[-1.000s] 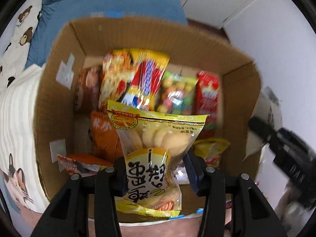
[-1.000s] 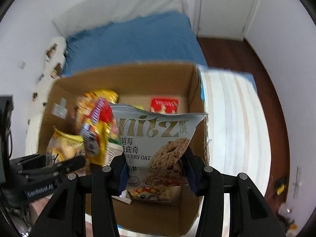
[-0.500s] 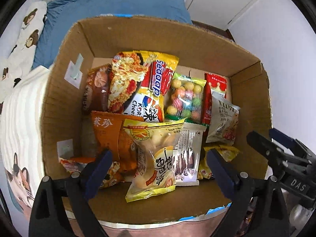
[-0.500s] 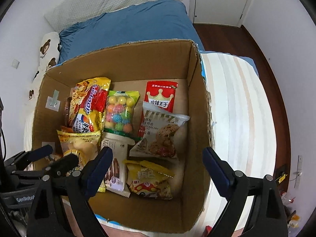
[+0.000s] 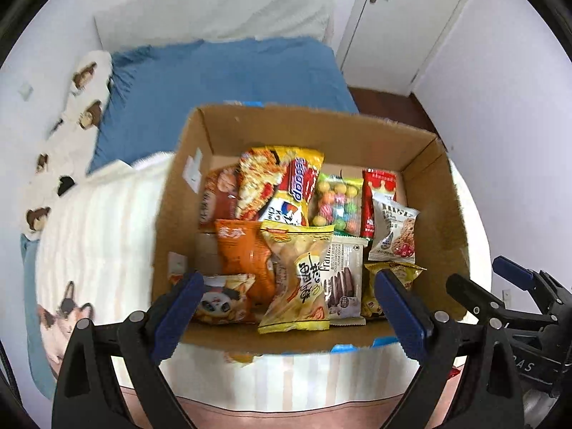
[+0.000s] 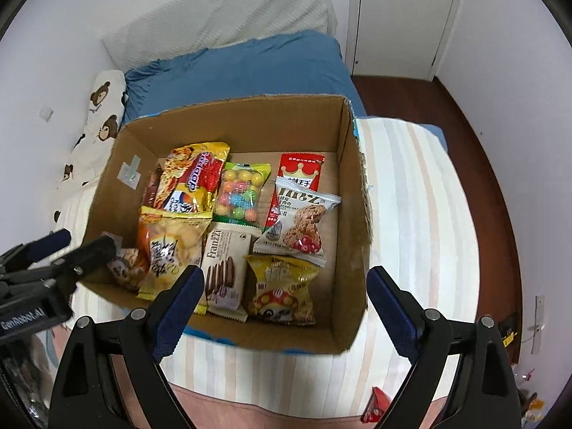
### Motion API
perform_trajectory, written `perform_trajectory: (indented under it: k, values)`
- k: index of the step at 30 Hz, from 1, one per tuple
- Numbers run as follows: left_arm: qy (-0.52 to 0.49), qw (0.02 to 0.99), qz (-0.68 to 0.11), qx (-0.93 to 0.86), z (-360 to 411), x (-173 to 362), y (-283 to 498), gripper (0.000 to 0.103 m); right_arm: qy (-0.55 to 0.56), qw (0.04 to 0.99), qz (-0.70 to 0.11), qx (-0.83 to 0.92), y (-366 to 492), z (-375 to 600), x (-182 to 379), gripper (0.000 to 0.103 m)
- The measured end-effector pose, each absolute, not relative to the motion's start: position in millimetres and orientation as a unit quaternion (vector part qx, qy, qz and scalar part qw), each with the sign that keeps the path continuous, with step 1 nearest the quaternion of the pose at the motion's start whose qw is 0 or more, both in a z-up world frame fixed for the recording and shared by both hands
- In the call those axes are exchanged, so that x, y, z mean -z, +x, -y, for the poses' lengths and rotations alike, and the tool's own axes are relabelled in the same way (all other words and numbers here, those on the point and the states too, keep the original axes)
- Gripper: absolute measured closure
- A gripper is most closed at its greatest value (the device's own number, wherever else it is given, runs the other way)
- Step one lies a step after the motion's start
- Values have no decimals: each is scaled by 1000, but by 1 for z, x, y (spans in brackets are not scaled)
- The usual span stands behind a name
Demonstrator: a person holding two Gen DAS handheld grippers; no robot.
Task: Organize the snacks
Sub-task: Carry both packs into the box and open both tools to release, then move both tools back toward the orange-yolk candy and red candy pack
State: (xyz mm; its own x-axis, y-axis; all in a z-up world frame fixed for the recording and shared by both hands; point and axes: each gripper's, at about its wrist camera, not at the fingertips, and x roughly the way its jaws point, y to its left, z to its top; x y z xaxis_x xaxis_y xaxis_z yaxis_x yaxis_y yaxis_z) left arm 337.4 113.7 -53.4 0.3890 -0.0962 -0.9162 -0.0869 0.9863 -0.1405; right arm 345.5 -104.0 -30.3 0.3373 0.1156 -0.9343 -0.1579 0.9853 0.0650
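Note:
An open cardboard box (image 5: pixel 432 221) (image 6: pixel 350 186) stands on a striped blanket and holds several snack packets. The yellow biscuit bag (image 5: pixel 300 279) (image 6: pixel 168 246) lies at the front middle. The white oat cookie packet (image 5: pixel 393 232) (image 6: pixel 300 225) lies at the right. My left gripper (image 5: pixel 286 307) is open and empty, above the box's near edge. My right gripper (image 6: pixel 286 304) is open and empty, also above the near edge. Each gripper shows in the other's view, the right (image 5: pixel 500 296) and the left (image 6: pixel 68 246).
The box sits on a bed with a striped blanket (image 6: pixel 422 214), a blue sheet (image 5: pixel 221 78) behind and bear-print pillows (image 5: pixel 71 107) at left. White walls, a door (image 6: pixel 400 18) and dark wood floor (image 6: pixel 475 136) lie at right. A red wrapper (image 6: pixel 375 407) lies near the bottom.
Both grippers opened and let go of their packets, the yellow biscuit bag and the oat cookie packet, which now lie in the box. Both grippers then drew back and up from the box.

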Motion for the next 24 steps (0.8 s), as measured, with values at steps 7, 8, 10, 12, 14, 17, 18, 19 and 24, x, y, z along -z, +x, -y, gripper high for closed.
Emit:
perform_trajectory:
  k: [7, 8, 10, 12, 14, 17, 18, 19, 24]
  values:
    - [-53, 856, -514, -14, -114, 28, 299, 5, -20, 839, -537, -84, 309, 108, 5, 5]
    - [-53, 859, -509, -15, -114, 25, 294, 5, -19, 841, -534, -86, 304, 108, 1, 5]
    - [-55, 864, -500, -18, -114, 19, 284, 5, -20, 845, -526, -88, 295, 108, -6, 5]
    - [-54, 869, -492, -23, -114, 15, 276, 5, -22, 850, -519, -91, 285, 107, -13, 5]
    - [-51, 876, -479, -28, -114, 9, 266, 5, -21, 854, -512, -94, 274, 107, -20, 5]
    - [-49, 884, -463, -36, -114, 1, 252, 5, -27, 861, -499, -94, 260, 106, -29, 5]
    - [-48, 886, -459, -38, -114, 0, 249, 5, -27, 863, -496, -95, 256, 107, -32, 5]
    - [-47, 889, -454, -40, -114, -3, 244, 5, -27, 865, -492, -96, 251, 107, -35, 5]
    - [-45, 897, -437, -43, -112, -13, 226, 5, -26, 874, -476, -96, 233, 110, -47, 5]
